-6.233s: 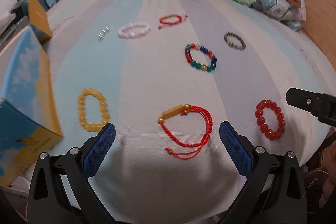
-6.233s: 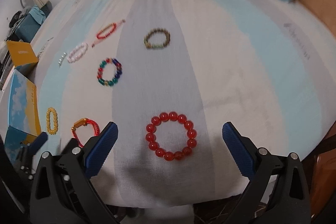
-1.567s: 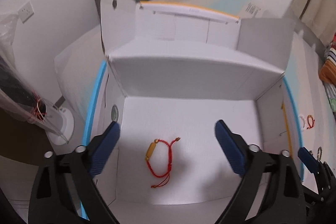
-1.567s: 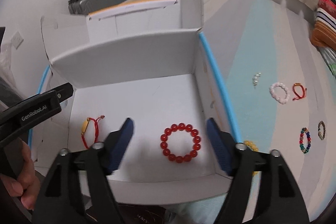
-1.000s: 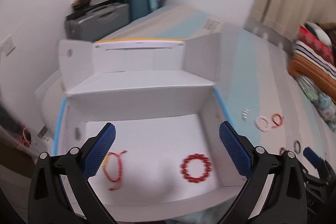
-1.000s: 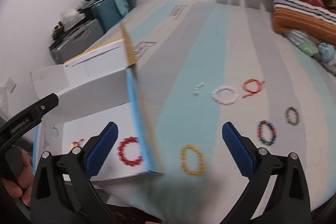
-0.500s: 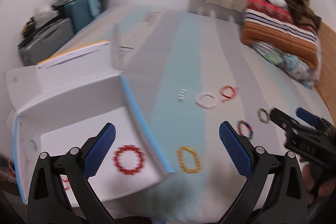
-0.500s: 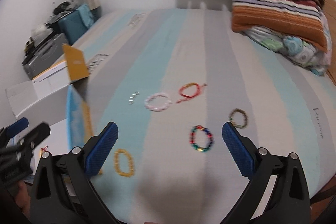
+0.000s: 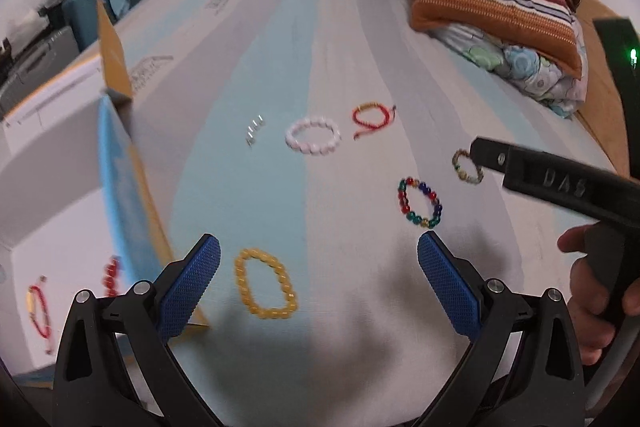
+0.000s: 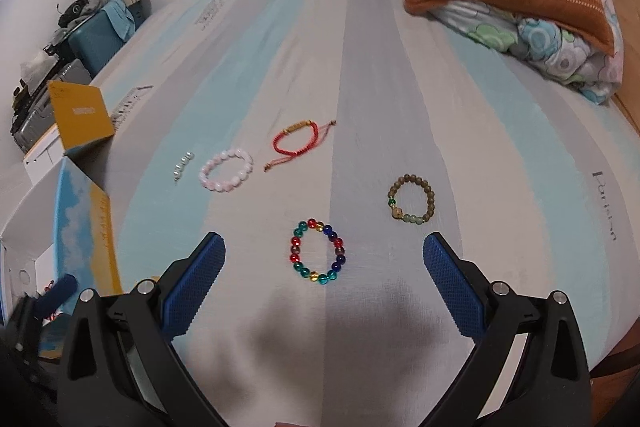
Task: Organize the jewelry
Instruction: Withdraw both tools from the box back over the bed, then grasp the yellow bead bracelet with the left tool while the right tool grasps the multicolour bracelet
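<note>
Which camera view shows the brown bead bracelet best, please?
The right wrist view. There the brown bead bracelet lies whole and sharp on the striped bed sheet, with nothing covering it. In the left wrist view it is smaller, blurred, and partly hidden behind the right gripper's finger.

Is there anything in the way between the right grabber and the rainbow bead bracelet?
Nothing visible. The right gripper is open, and the rainbow bracelet lies flat on the bed sheet right between its fingers. The brown bead bracelet and pink bracelet lie farther away, off to the sides.
</note>
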